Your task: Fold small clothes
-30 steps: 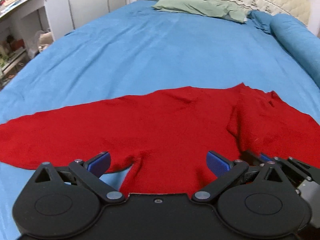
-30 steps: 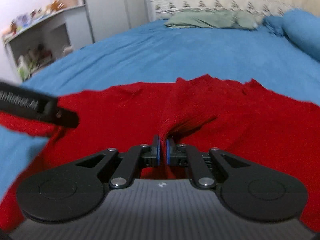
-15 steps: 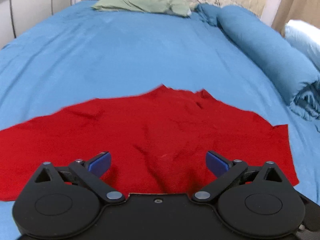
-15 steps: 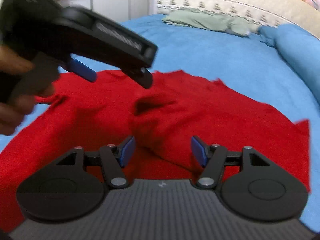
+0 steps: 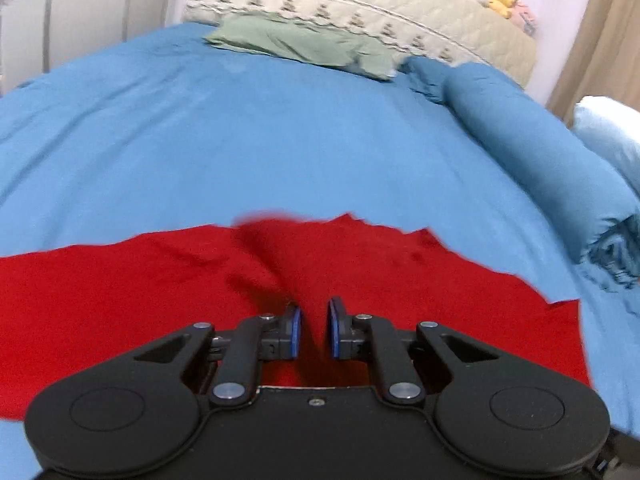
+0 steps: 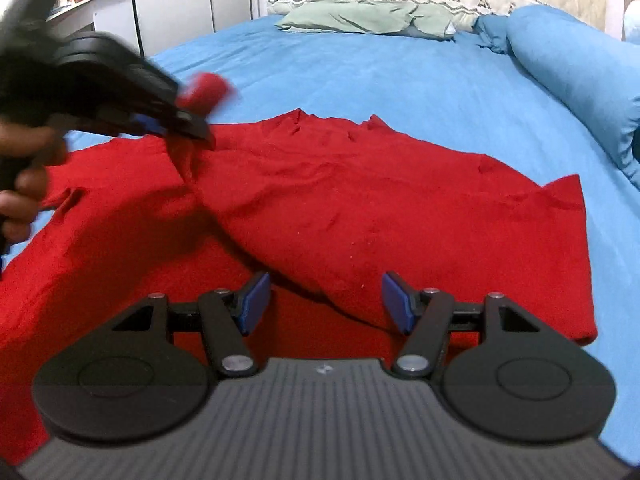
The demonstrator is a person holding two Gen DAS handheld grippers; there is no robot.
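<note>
A red garment [image 5: 400, 288] [image 6: 360, 200] lies spread on the blue bedsheet [image 5: 280, 140]. My left gripper [image 5: 314, 332] has its jaws closing on a raised ridge of the red cloth, which fills the narrow gap between the blue pads. In the right wrist view the left gripper [image 6: 188, 120] sits at the upper left, held by a hand [image 6: 20, 160], with a tuft of red cloth poking out past its fingers and the fabric pulled up beneath it. My right gripper [image 6: 326, 302] stands open over the garment's near part, gripping nothing.
A green pillow [image 5: 304, 44] lies at the head of the bed below a quilted headboard [image 5: 360, 4]. A rolled blue duvet [image 5: 540, 152] runs along the right side. White cabinets [image 6: 172, 0] and a shelf stand at the left.
The left gripper's jaws have gone from wide apart to nearly together on a cloth fold. The right gripper let go of the garment, opened and drew back to the right.
</note>
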